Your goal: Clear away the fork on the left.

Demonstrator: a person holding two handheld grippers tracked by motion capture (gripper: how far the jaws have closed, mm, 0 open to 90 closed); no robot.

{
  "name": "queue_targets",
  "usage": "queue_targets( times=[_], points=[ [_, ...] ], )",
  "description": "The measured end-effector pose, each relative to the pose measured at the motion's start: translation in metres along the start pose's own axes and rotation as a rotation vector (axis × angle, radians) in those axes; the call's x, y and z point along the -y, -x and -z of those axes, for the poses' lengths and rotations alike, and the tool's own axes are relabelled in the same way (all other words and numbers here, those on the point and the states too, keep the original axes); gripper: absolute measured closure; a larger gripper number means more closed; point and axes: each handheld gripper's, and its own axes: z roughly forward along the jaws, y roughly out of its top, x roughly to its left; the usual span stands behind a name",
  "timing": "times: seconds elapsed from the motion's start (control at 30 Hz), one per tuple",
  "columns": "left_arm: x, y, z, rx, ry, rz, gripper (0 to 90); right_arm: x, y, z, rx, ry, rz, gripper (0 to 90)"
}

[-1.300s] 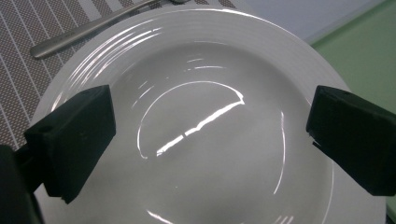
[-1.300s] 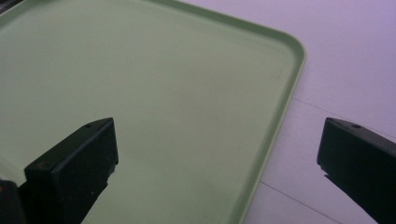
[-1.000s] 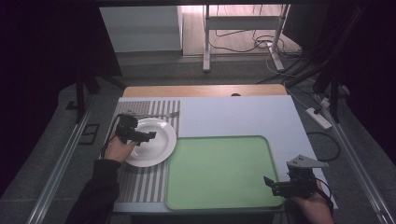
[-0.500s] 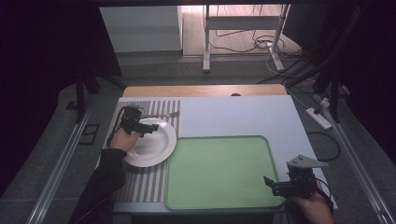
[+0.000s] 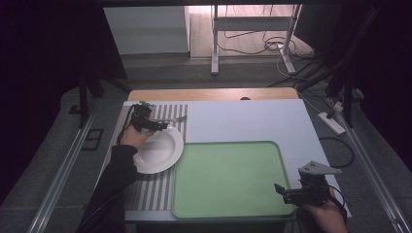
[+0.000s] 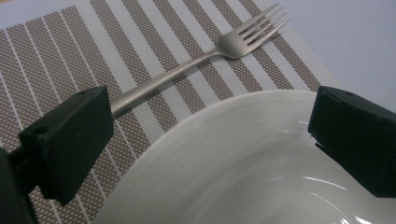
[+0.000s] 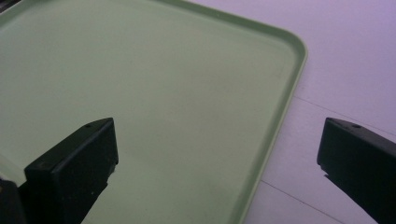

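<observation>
Your left gripper (image 5: 158, 126) hangs over the far-left rim of the white plate (image 5: 163, 150), jaws spread wide and holding nothing. The plate rests on the striped placemat (image 5: 145, 191). From the plate, the fork (image 6: 196, 58) lies at about twelve o'clock on the mat, tines toward the white table (image 5: 243, 121). At three o'clock of the plate sits the green tray (image 5: 228, 179), bare. Your right gripper (image 5: 284, 191) hovers at the tray's near-right corner, jaws wide apart, gripping nothing.
</observation>
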Motion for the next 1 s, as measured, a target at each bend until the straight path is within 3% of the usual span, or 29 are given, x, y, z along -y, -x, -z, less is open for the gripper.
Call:
queue_targets(
  times=[0.17, 0.27, 0.5, 0.6, 0.63, 1.0],
  points=[
    [-0.004, -0.005, 0.000, -0.004, -0.005, -0.009, 13.5, 0.000, 0.000, 0.000, 0.001, -0.001, -0.002, 0.0],
    [-0.007, -0.008, 0.000, -0.011, -0.006, -0.003, 25.6, 0.000, 0.000, 0.000, 0.000, -0.001, -0.001, 0.0],
    [-0.011, -0.020, 0.001, -0.010, -0.028, 0.010, 59.7, 0.000, 0.000, 0.000, 0.001, -0.002, -0.002, 0.0],
    [-0.012, -0.025, 0.000, -0.025, -0.054, 0.001, 77.0, 0.000, 0.000, 0.000, 0.001, -0.003, -0.003, 0.0],
    [-0.013, -0.027, -0.002, -0.028, -0.061, 0.003, 87.7, 0.000, 0.001, 0.000, 0.000, -0.006, -0.005, 0.0],
    [-0.024, -0.056, -0.022, -0.092, -0.170, 0.034, 89.2, 0.000, 0.001, 0.000, -0.003, -0.005, -0.013, 0.0]
  ],
)
